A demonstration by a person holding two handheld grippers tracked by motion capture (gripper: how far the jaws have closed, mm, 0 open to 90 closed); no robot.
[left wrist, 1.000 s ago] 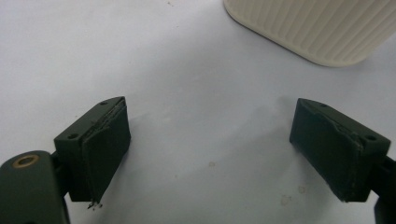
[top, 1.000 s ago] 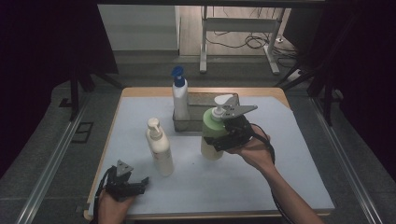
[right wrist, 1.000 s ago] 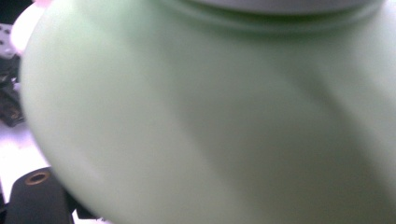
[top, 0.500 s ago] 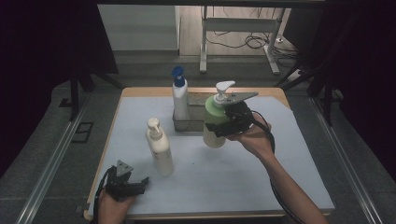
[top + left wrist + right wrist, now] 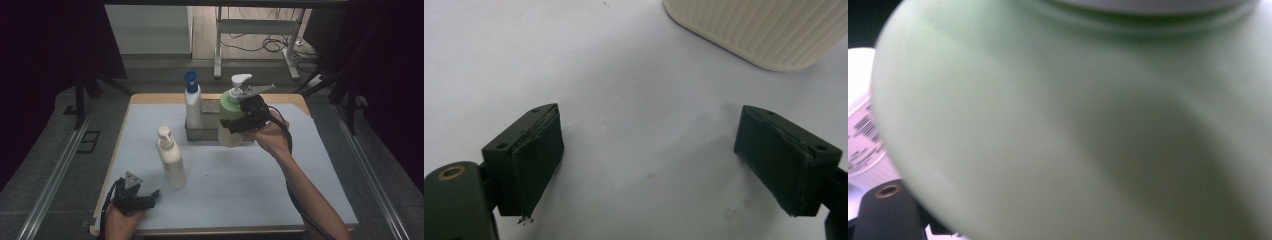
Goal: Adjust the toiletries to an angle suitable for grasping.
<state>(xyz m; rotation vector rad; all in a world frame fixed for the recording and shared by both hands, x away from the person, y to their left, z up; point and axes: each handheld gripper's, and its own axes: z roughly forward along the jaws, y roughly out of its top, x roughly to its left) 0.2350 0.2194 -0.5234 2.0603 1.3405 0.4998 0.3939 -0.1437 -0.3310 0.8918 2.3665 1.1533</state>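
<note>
Clearly the right gripper (image 5: 239,120) had its jaws clamped on the green pump bottle (image 5: 229,117), gripping it round the upper body just under the white pump head, w/ the bottle held up off the table (image 5: 240,180) and its base at the front edge of the metal rack (image 5: 202,134). Beside the gripper, on the far side of the green bottle, the blue-capped white bottle (image 5: 192,107) stood in that rack. In the right gripper view the green body (image 5: 1088,130) sat right up against the lens, blurred, so pad contact couldn't be judged.

Risks, as judged from this: grip was high on a smooth rounded shoulder, so the bottle could slip down or swing btwn the jaws if tilted. Lowered short, its base might catch the rack rim and tip. Drifting sideways, it could knock the blue-capped bottle over.

The left gripper (image 5: 134,196) rested low near the table's front edge, jaws spread wide, holding nothing. Just ahead of it stood the cream ribbed pump bottle (image 5: 171,159), its base (image 5: 769,30) near the jaws, so a careless forward nudge could topple that too.
</note>
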